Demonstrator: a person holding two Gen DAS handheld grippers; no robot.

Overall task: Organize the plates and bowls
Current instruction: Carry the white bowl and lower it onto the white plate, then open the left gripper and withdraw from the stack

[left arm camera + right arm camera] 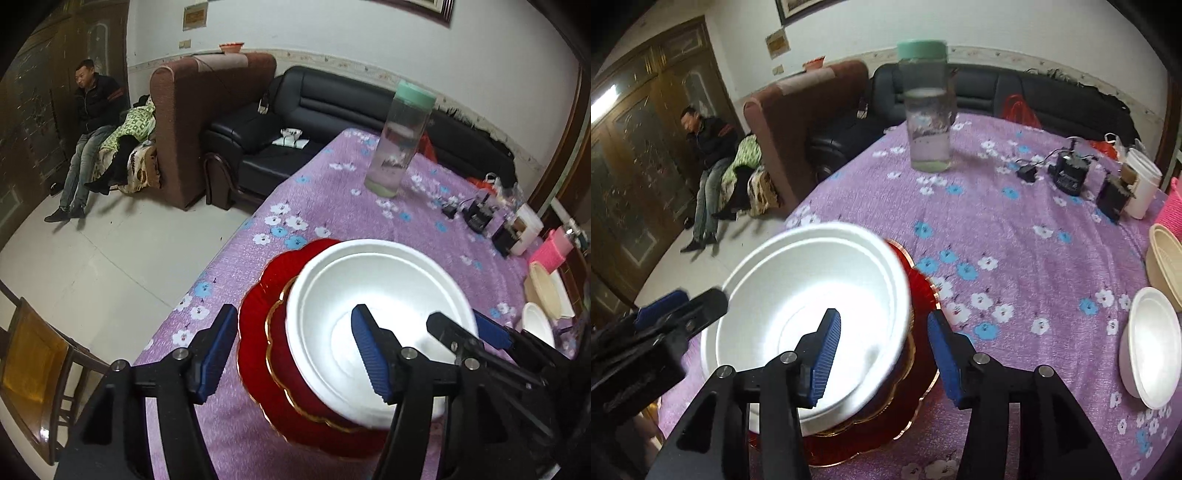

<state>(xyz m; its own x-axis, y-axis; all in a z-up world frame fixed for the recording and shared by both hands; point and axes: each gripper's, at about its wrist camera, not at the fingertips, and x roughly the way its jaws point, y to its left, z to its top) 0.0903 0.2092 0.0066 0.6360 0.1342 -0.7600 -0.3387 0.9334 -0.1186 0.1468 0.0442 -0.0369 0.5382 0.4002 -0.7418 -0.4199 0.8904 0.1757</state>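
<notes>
- Left gripper point(295, 354) released, jaws apart astride the near rim of the white foam bowl point(380, 295).
- Right gripper point(884, 354) released, straddling the bowl's rim at 3 o'clock.
- Bowl sits on stacked red gold-edged scalloped plates point(255, 332), on the purple floral tablecloth point(332, 192).

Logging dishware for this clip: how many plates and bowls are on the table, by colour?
Red plates: 2, stacked, smaller on larger.
White bowls: 2, the large one on the red stack, the small one apart on the cloth.
Cream bowls: 1, by the small white bowl.
Total: 5.
</notes>
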